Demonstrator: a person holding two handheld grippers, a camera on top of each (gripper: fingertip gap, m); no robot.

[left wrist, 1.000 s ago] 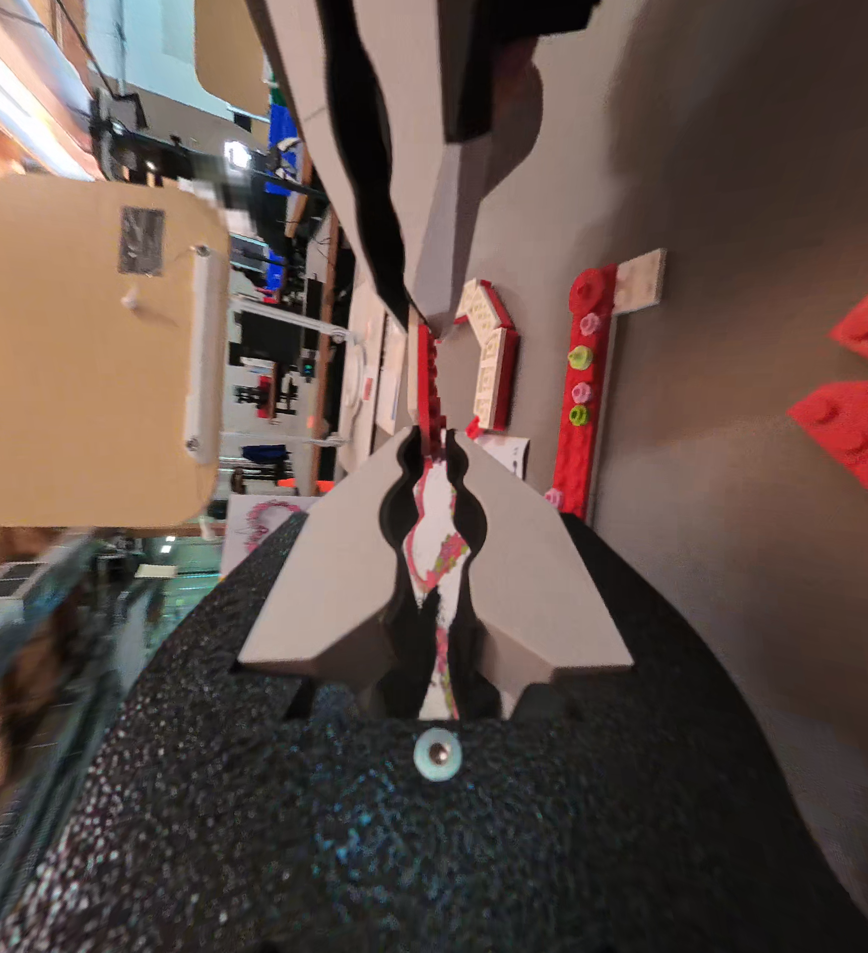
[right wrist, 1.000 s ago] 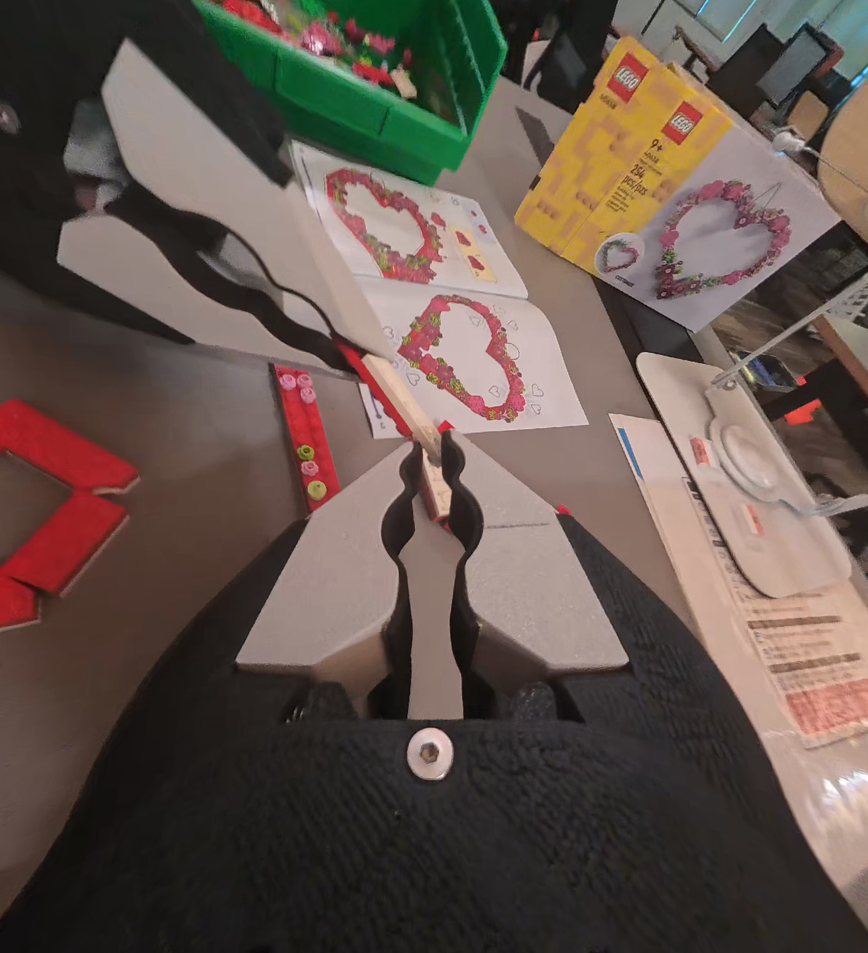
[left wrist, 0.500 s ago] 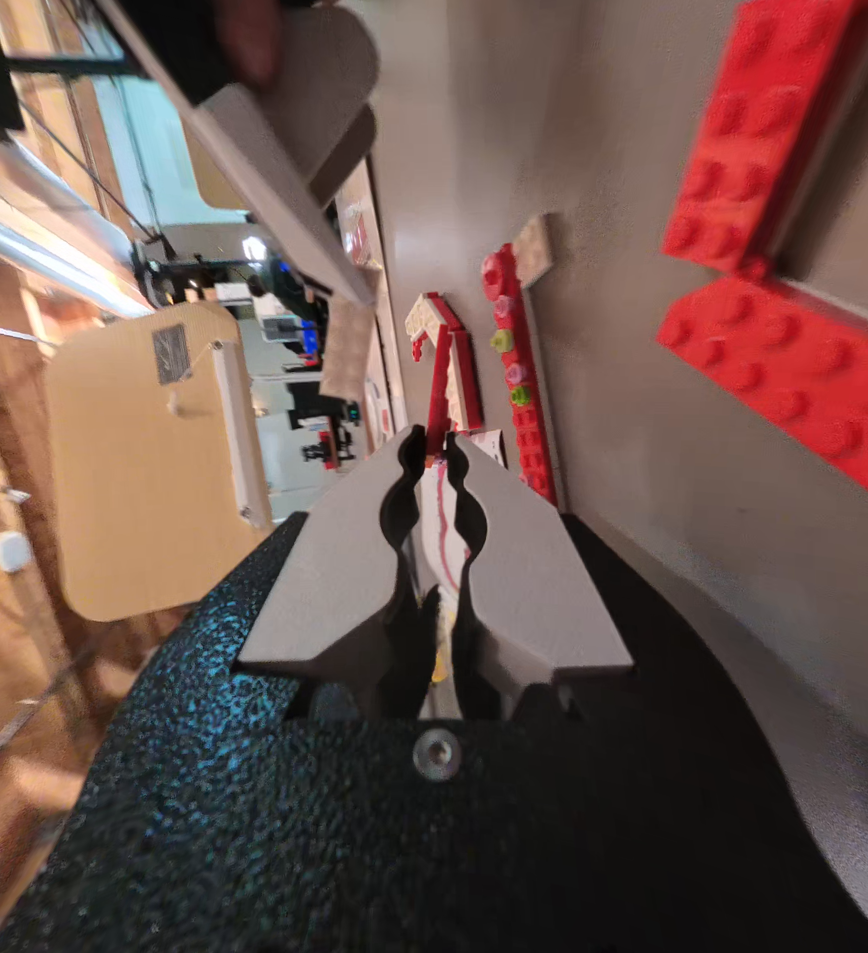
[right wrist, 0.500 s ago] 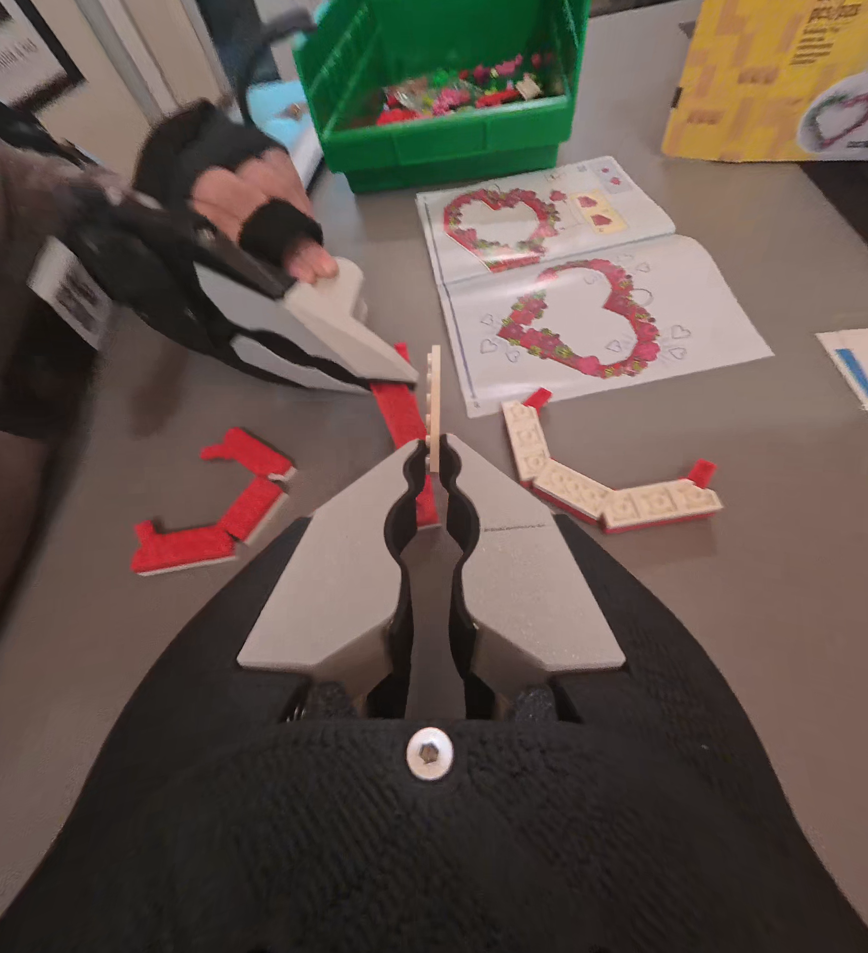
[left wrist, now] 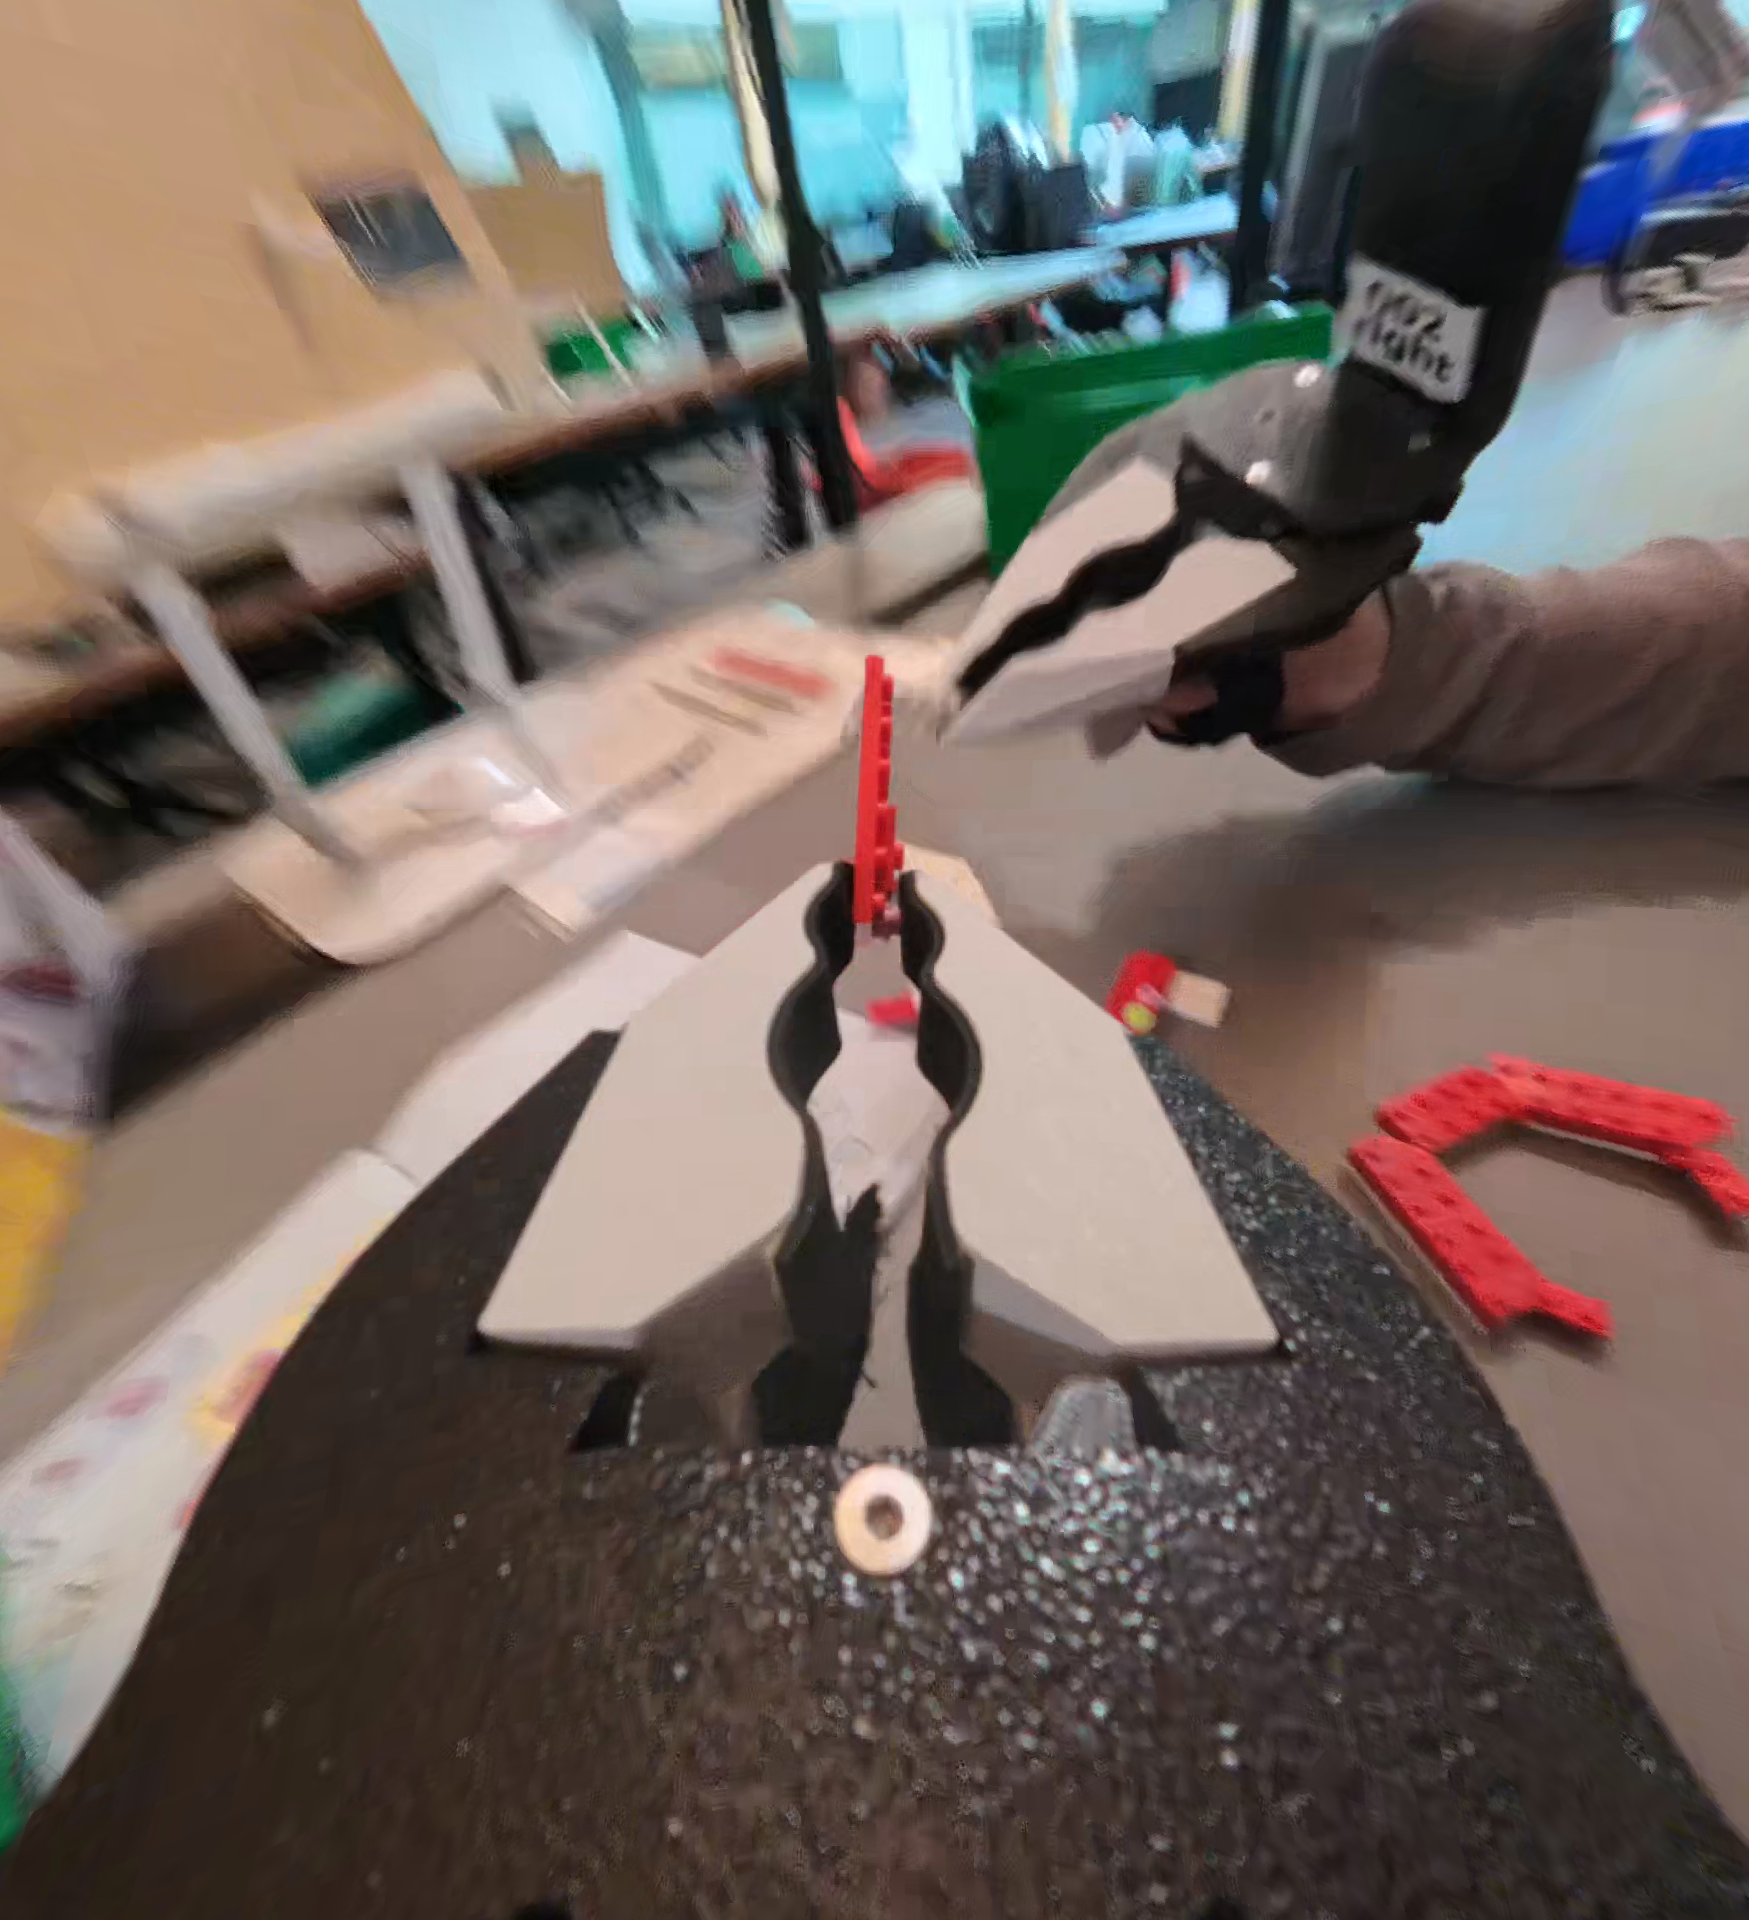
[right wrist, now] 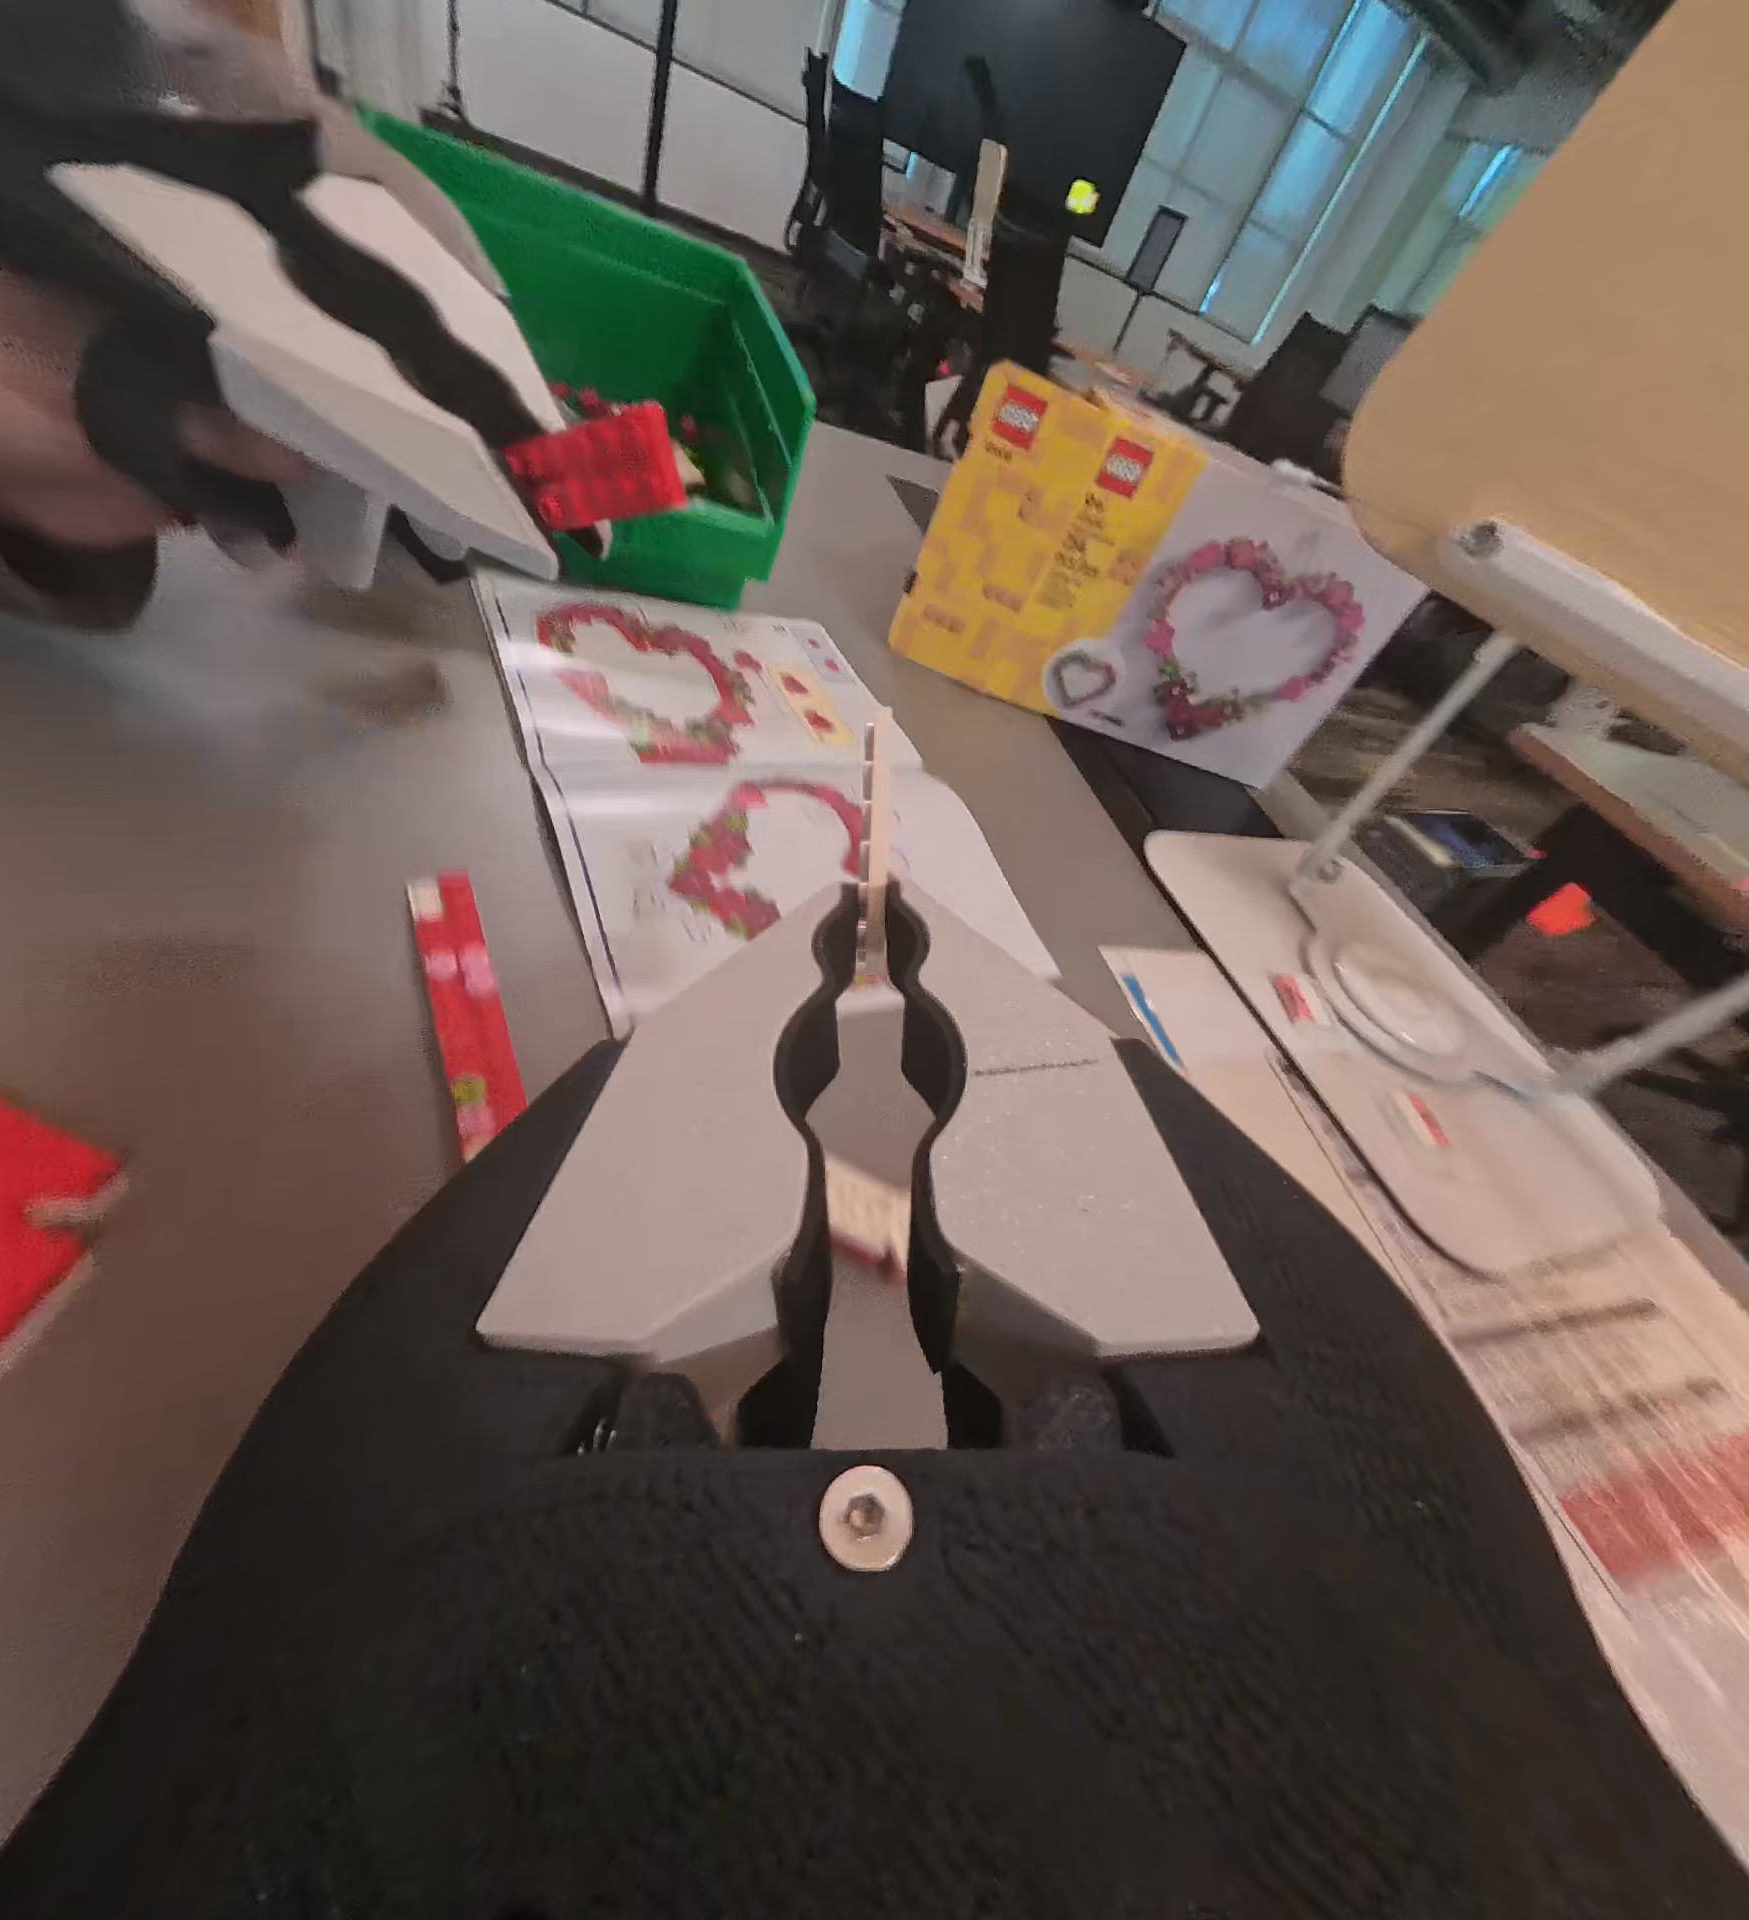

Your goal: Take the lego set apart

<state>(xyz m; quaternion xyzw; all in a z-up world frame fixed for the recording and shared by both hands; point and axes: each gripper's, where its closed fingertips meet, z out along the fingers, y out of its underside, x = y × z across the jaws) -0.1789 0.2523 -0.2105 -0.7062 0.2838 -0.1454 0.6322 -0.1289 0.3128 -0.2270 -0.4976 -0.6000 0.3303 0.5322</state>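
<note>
My left gripper (left wrist: 875,899) is shut on a red lego plate (left wrist: 875,790), which stands edge-on and upright from the fingertips. In the right wrist view this gripper (right wrist: 527,473) holds the red plate (right wrist: 600,468) in the air in front of the green bin (right wrist: 641,312). My right gripper (right wrist: 875,925) is shut on a thin tan lego plate (right wrist: 878,821), also edge-on, held above the table. It shows in the left wrist view (left wrist: 963,681), off to the right of the red plate and apart from it.
A red strip with small studs (right wrist: 465,1008) and angled red frame pieces (left wrist: 1535,1174) lie on the grey table. A tan-and-red piece (right wrist: 865,1216) lies under my right gripper. An open instruction booklet (right wrist: 704,748), a yellow box (right wrist: 1109,551) and a white lamp base (right wrist: 1369,1039) lie beyond.
My left gripper has risen from the table with the red plate and swung towards the green bin. My right gripper has lifted with the tan plate and turned right.
</note>
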